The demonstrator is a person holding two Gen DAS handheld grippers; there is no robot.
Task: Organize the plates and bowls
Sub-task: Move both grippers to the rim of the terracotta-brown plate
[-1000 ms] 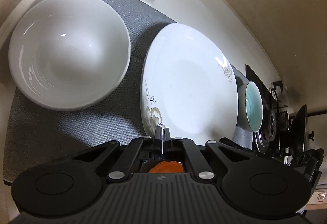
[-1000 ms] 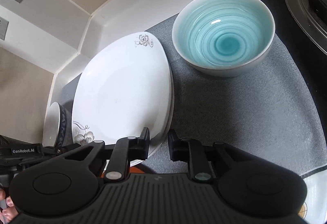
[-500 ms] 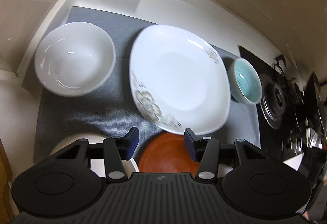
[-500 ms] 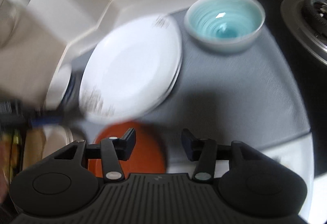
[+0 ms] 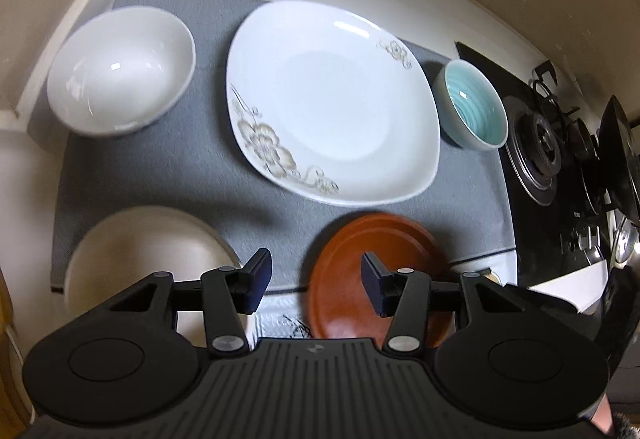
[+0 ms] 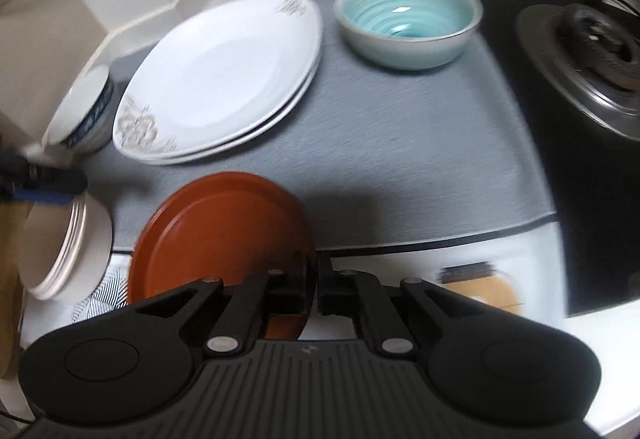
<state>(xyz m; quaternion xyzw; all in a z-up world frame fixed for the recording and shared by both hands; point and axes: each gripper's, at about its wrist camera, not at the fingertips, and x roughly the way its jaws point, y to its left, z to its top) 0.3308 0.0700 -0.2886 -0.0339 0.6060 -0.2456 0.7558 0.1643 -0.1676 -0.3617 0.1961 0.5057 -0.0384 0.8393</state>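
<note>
My left gripper (image 5: 316, 279) hangs open above the front edge of the grey mat (image 5: 160, 167), with nothing between its fingers. Behind it lie a white bowl (image 5: 120, 71), a white floral plate (image 5: 332, 103), a teal bowl (image 5: 474, 107), a brown plate (image 5: 376, 239) and a cream bowl (image 5: 144, 251). My right gripper (image 6: 316, 291) is shut on the near right rim of the brown plate (image 6: 220, 235), which lies over the mat's front edge. In the right wrist view the floral plate (image 6: 224, 79) rests on a second one like it, and the teal bowl (image 6: 408, 19) stands behind.
A gas hob with its burner (image 6: 592, 47) borders the mat on the right. A blue-patterned bowl (image 6: 84, 115) and a cream stack (image 6: 60, 247) stand at the left. White wall and ledge close off the back.
My left gripper let go of the floral plate's rim, opened and drew back and up. My right gripper moved off the floral plates, opened, then closed at the brown plate's rim.
</note>
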